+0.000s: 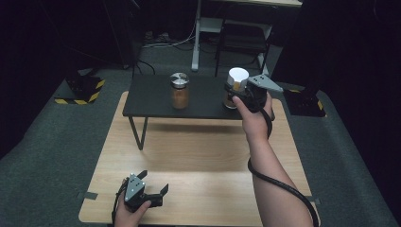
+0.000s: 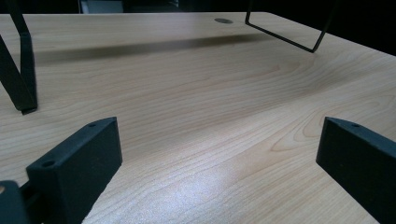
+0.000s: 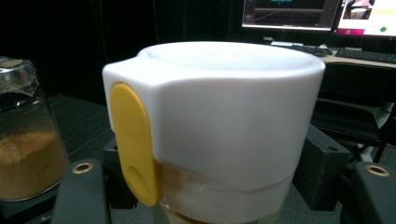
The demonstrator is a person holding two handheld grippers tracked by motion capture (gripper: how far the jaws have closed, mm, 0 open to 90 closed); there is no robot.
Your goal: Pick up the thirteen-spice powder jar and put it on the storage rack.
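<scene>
A jar with a tall white cap stands at the right end of a low black shelf. My right gripper is shut on it from the near side. In the right gripper view the black jaws press both sides of the white cap, which carries a yellow oval tab. A second jar with a silver lid and brown powder stands mid-shelf, also seen as a glass jar to the left. My left gripper rests low at the table's near left, open, with bare wood between its jaws.
The black shelf stands on thin wire legs on a light wooden table. Grey carpet surrounds the table. A white desk frame and monitors are behind the shelf. A cable trails along the right forearm.
</scene>
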